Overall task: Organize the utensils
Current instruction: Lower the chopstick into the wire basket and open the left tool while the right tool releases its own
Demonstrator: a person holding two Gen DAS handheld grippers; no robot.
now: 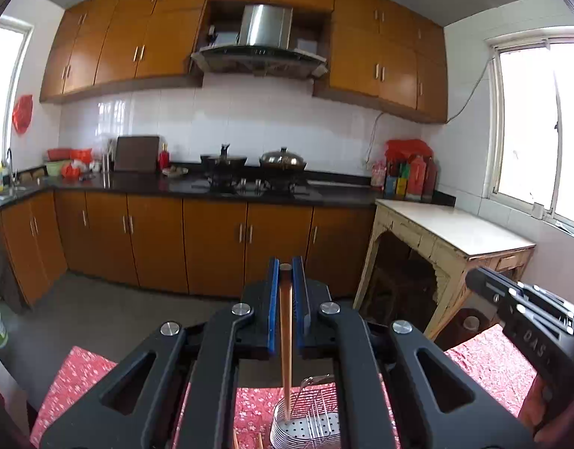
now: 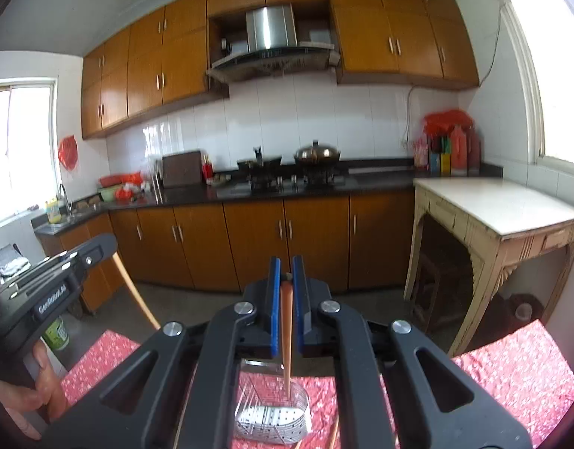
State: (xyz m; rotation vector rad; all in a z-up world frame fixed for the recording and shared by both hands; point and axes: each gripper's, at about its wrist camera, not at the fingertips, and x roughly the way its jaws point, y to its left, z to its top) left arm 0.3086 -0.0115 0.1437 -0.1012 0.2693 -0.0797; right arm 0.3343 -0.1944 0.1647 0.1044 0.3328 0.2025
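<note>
Left wrist view: left gripper (image 1: 286,273) jaws pinched a thin, stiff, light wooden chopstick (image 1: 286,336) near its top, tip at 6 o'clock over the perforated steel wire utensil holder (image 1: 305,426); right gripper (image 2: 286,273) likewise clamped another chopstick (image 2: 286,336).

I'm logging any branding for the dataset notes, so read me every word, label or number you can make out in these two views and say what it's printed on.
"GenROBOT.AI", partly blurred, on the side of the left gripper as the right wrist view shows it.
"DAS", with further characters cut off, on the side of the right gripper in the left wrist view.
Labels on the bottles and packets on the counter: too small to read.
</note>
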